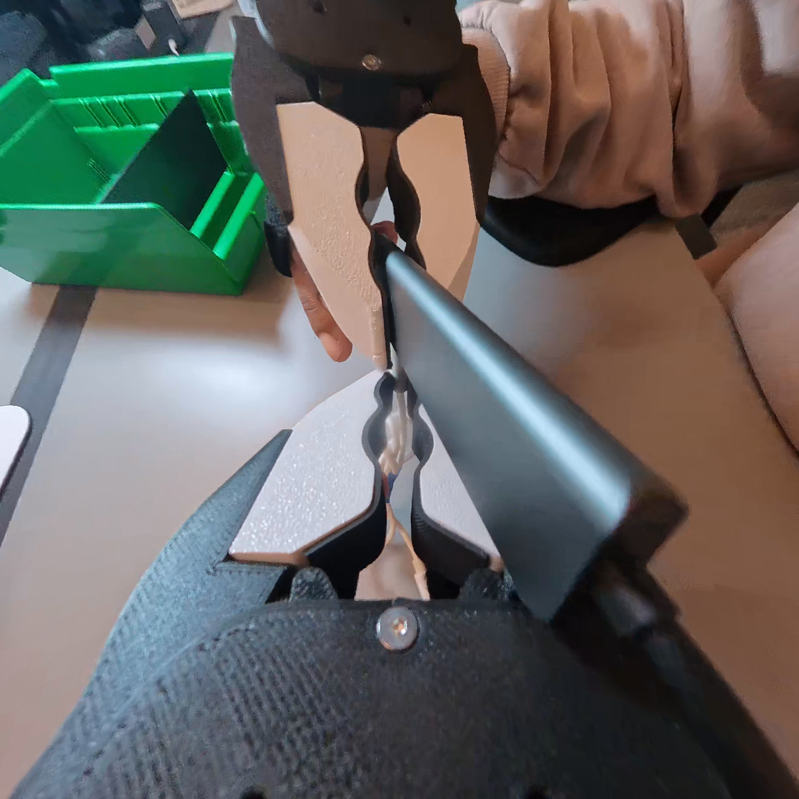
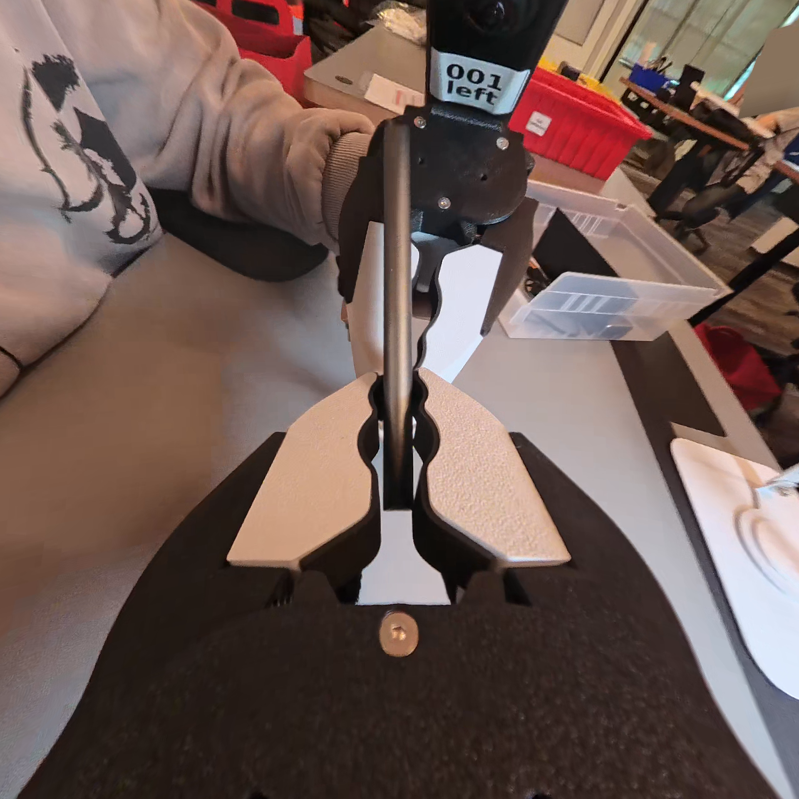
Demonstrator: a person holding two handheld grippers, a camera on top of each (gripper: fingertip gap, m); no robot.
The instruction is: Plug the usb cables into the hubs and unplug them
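Observation:
A long grey usb hub [image 1: 497, 410] is held in the air above the table, and in the right wrist view it shows edge-on [image 2: 395, 259]. My right gripper [image 2: 398, 380] is shut on one end of it, and that gripper also shows at the top of the left wrist view [image 1: 389, 346]. My left gripper [image 1: 395, 385] is shut on a thin white usb cable [image 1: 395, 432] right beside the hub's held end, tip to tip with the right gripper. The hub lies over its right finger. The left gripper also shows behind the hub in the right wrist view [image 2: 415, 346]. The plug and the ports are hidden.
A green divided bin [image 1: 108, 216] stands on the table at the far left. A clear plastic bin [image 2: 605, 302] and a white pad with a cable on it [image 2: 735, 540] lie to the right. A person's sleeve [image 1: 605, 108] is close by. A red bin [image 2: 570, 121] stands farther off.

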